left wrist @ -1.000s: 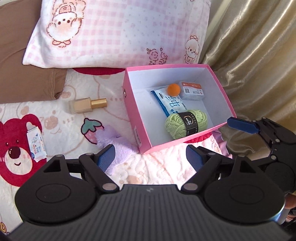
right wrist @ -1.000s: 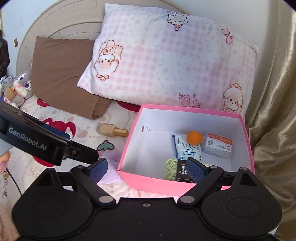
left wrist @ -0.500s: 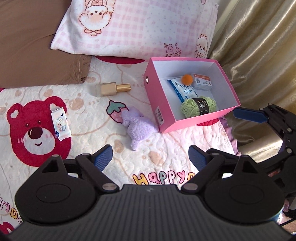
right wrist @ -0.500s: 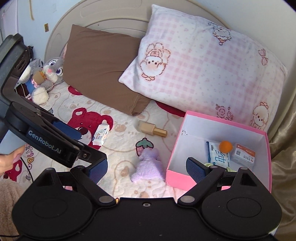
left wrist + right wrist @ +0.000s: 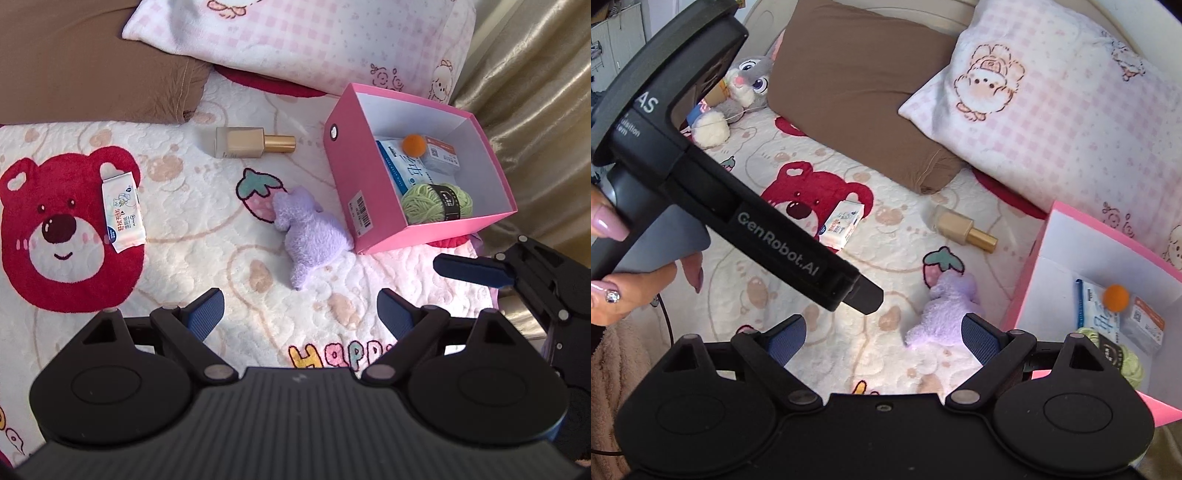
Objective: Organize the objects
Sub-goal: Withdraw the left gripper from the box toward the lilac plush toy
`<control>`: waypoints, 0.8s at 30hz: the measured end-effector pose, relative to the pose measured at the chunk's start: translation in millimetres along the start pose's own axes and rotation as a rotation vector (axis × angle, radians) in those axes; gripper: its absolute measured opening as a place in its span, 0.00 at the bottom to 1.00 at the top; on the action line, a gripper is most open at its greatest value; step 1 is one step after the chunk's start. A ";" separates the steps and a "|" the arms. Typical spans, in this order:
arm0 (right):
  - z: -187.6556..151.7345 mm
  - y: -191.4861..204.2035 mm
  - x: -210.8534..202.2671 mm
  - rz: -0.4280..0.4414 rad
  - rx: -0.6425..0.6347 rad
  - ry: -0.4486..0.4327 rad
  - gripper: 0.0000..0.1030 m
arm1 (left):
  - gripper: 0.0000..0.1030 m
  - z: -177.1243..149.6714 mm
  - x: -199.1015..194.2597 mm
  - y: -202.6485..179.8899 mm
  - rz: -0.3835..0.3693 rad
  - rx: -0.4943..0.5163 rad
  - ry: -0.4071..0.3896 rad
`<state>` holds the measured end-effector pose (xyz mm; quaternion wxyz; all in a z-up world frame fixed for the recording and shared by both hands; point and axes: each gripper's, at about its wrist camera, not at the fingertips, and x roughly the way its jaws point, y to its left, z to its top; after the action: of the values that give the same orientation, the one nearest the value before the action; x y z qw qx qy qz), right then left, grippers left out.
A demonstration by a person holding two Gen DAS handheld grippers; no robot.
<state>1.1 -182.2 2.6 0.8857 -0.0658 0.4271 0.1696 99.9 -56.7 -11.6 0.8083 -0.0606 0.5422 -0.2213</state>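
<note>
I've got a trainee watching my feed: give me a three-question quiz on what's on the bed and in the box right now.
1. True or false: the purple plush toy lies inside the pink box.
2. Which item lies on the red bear's face printed on the blanket? A) gold-capped bottle B) tissue pack C) green yarn ball
3. Fill in: the small orange ball sits in the ____.

Key
1. False: it lies on the blanket, against the box's outer wall.
2. B
3. Pink box, along with the yarn, a blue-and-white packet and a small labelled case. The left gripper and right gripper are open, holding nothing.
</note>
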 end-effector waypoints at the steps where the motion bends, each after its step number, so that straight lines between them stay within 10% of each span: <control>1: -2.4 -0.5 4.0 0.005 0.012 -0.020 0.90 | 0.87 -0.4 4.1 3.7 -0.001 -0.001 0.001; 8: -17.8 9.6 45.5 0.012 0.011 -0.032 0.90 | 0.86 -1.0 35.1 28.5 -0.089 -0.041 -0.030; 24: -48.0 15.5 108.4 -0.300 -0.196 -0.077 0.90 | 0.76 -10.2 96.7 42.7 -0.133 -0.062 -0.046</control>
<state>22.9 -153.8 -111.5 0.9062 -0.2083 0.3595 0.0787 133.5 -58.0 -112.4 0.8018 -0.1265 0.5247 -0.2564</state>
